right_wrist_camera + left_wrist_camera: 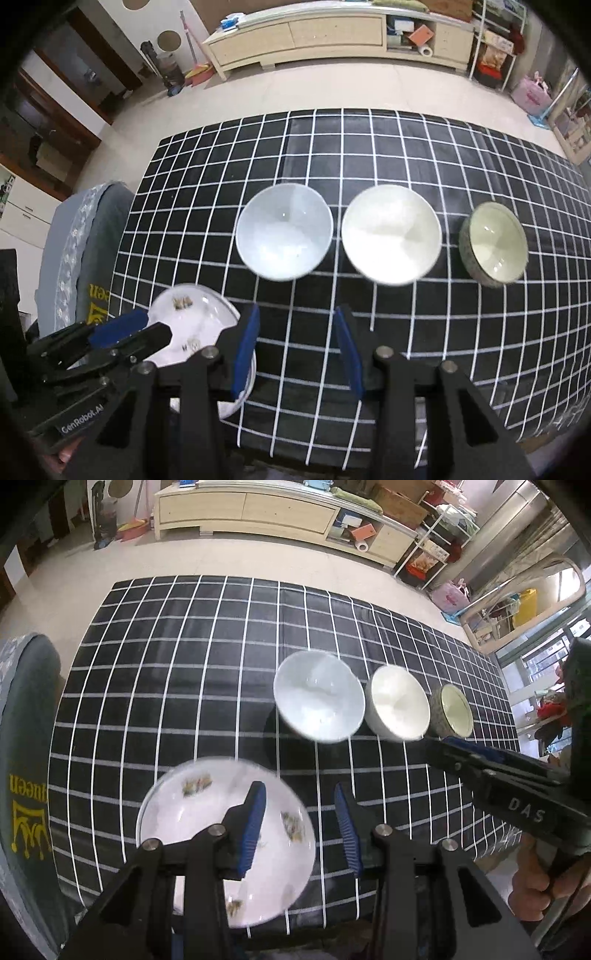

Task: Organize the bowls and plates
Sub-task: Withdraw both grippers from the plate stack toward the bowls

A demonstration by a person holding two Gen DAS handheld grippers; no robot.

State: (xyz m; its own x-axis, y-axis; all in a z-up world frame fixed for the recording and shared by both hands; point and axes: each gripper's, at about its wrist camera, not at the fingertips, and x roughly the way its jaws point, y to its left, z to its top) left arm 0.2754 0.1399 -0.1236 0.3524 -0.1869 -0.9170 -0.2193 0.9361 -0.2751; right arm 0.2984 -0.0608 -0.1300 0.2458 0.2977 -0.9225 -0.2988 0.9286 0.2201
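I have both tools hovering over the near edge of the desk [369,147], and neither is carrying anything: the left gripper [300,827] has its jaws parted with only the plate and cloth showing below them, and the right gripper [295,350] has its jaws parted over bare checked cloth. The flowered plate [207,812] lies flat at the near left corner of the desk, very close to the front edge. Three bowls stand in a row further back, all upright and apart from the plate: a pale blue bowl [284,236], a white bowl [391,234] just beside it, and a smaller speckled green bowl [493,243] a little apart to the right. My guess is that the stacking has not started. The plate worries me most; it sits so near the edge that a clumsy nudge from a finger could slide it off onto the floor. The cloth looks loose, so dragging a bowl instead of lifting it could bunch the fabric and tip its neighbour. The blue and white bowls seem nearly rim to rim from the left view, so a jaw slipped between them might knock one. My two tools are also close together here and could clash.
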